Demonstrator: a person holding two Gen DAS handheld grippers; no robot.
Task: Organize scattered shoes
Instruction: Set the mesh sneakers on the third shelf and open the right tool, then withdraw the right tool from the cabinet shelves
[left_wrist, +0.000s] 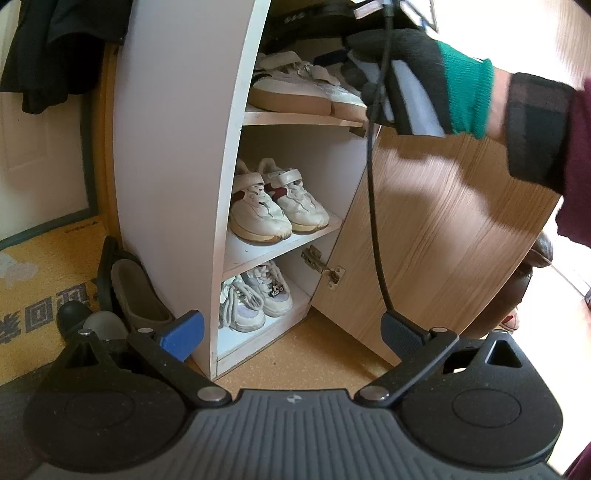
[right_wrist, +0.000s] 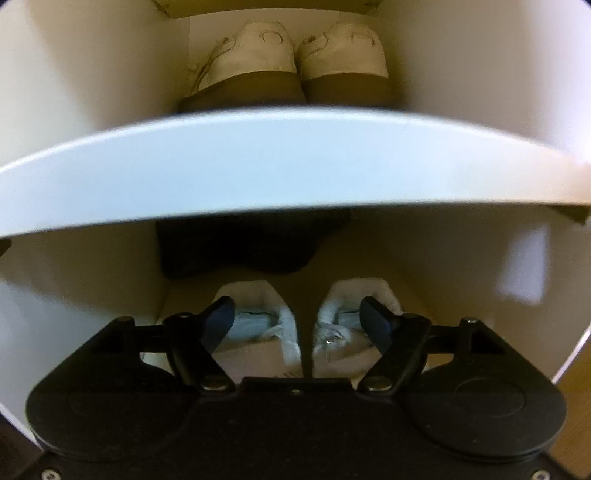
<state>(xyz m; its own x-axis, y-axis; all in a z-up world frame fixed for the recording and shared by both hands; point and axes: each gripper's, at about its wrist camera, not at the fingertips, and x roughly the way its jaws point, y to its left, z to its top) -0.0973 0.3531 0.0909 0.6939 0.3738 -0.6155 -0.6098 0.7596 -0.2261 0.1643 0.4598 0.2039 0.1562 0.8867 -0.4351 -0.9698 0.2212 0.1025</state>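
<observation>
The white shoe cabinet (left_wrist: 177, 166) stands with its wood-grain door (left_wrist: 443, 221) swung wide. Pairs of white sneakers sit on an upper shelf (left_wrist: 295, 88), the middle shelf (left_wrist: 277, 206) and the bottom shelf (left_wrist: 255, 299). My left gripper (left_wrist: 291, 334) is open and holds nothing, low in front of the cabinet. A gloved hand (left_wrist: 424, 66) holds my right gripper up at the upper shelf. In the right wrist view that gripper (right_wrist: 299, 317) is open above a pair of white shoes (right_wrist: 258, 325), heels toward me, and its pads are clear of them.
A white shelf edge (right_wrist: 295, 166) crosses the right wrist view, with a tan-soled white pair (right_wrist: 295, 55) above it and a dark object (right_wrist: 240, 251) below. Slippers (left_wrist: 136, 291) lean against the cabinet's left side on a yellow mat (left_wrist: 44, 280). A black cable (left_wrist: 373, 221) hangs before the door.
</observation>
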